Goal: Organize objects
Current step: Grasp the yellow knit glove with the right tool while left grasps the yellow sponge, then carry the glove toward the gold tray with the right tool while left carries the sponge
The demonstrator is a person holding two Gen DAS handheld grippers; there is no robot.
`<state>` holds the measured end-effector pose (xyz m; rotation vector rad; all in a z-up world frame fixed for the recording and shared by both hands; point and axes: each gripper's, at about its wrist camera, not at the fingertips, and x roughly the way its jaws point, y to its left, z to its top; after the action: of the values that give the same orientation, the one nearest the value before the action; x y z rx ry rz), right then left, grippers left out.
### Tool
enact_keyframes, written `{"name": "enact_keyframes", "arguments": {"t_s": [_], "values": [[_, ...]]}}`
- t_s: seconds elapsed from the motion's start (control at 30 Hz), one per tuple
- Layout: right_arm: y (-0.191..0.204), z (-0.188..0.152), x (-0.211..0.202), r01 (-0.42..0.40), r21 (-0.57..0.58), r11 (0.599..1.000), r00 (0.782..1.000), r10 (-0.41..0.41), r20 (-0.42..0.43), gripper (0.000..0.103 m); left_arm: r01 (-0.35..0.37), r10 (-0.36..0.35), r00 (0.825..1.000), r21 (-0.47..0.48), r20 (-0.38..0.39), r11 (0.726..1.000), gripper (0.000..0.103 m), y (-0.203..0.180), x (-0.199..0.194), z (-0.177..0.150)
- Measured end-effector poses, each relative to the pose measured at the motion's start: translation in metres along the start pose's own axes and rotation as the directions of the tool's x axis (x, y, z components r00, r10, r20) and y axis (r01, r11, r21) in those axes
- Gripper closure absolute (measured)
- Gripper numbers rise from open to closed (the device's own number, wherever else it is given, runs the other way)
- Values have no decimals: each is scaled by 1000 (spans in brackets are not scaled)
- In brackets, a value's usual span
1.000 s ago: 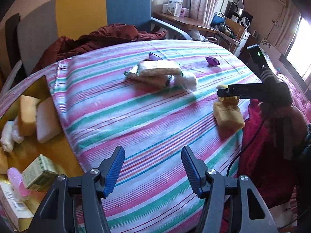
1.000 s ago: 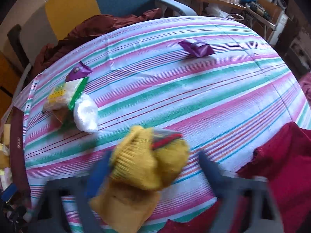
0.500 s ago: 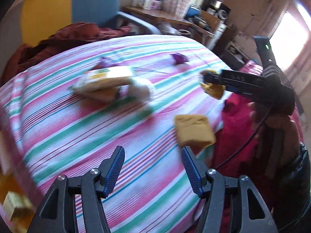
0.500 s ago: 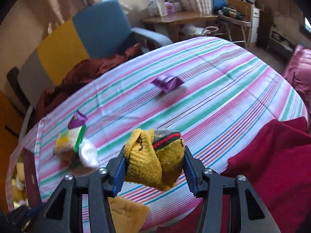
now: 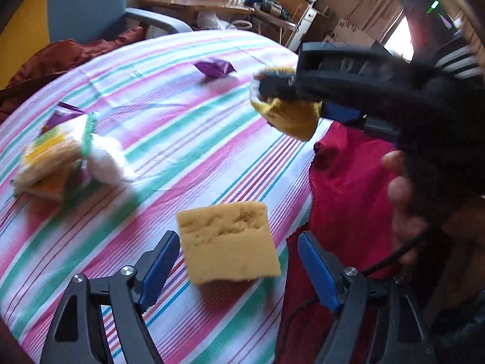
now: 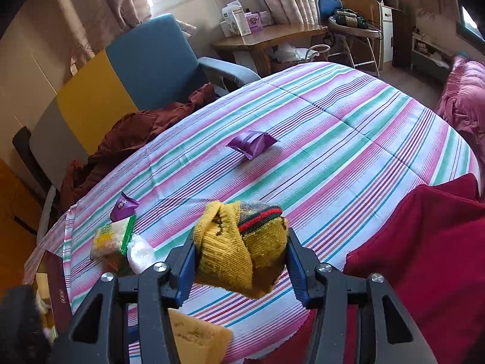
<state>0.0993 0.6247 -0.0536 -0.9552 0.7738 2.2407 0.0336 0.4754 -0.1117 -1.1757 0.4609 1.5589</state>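
Striped cloth (image 6: 348,139): work surface.
Right gripper (image 6: 241,261): jaws clamped on a yellow sock bundle (image 6: 242,245), held above the cloth's near edge.
Left gripper (image 5: 236,270): jaws opening, wide apart, pads clear of the sponge (image 5: 227,242), which lies on the cloth between them.
Purple packet (image 6: 251,144): at 12 o'clock from the bundle, well apart.
Green-edged pack (image 6: 112,238) and white wad (image 6: 139,253): at 9 o'clock, touching.
Red fabric (image 6: 424,242): at 3 o'clock.

We're in a lived-in home rm: blue-and-yellow upholstered armchair (image 6: 133,72) upper left, striped pink-green cloth-covered table (image 6: 348,139) centre, cluttered wooden side table (image 6: 272,35) w/ curtains up top.
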Motion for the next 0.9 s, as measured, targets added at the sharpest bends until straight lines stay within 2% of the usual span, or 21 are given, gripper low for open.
{"name": "enact_keyframes", "arguments": {"t_s": [0.1,0.13,0.17,0.23,0.43,0.63,0.73,0.9], "values": [[1,-1,2,2,-13,1000,1000,-2,-6,50,-51,51,999,-9,-7,999,23,4,13,0],[2,-1,2,3,-16,1000,1000,-3,-6,50,-53,53,999,-26,1,998,34,8,15,-3],[2,0,3,5,-20,1000,1000,-5,-5,50,-58,58,998,-36,5,998,35,11,15,-5],[3,-1,4,-5,-27,1000,1000,5,-9,50,-24,25,1000,-52,15,998,39,18,14,-12],[32,-8,9,-74,-159,985,997,67,-47,50,-75,78,995,-48,56,996,41,35,-13,-45],[75,-29,11,-150,-361,920,987,120,-103,50,-135,148,985,-147,84,980,41,64,-52,-84],[91,-40,11,-180,-444,878,982,137,-126,50,-181,199,973,-151,117,972,40,72,-75,-99],[106,-53,12,-196,-515,834,979,140,-146,50,-194,230,958,-209,169,959,40,81,-112,-119]]}}
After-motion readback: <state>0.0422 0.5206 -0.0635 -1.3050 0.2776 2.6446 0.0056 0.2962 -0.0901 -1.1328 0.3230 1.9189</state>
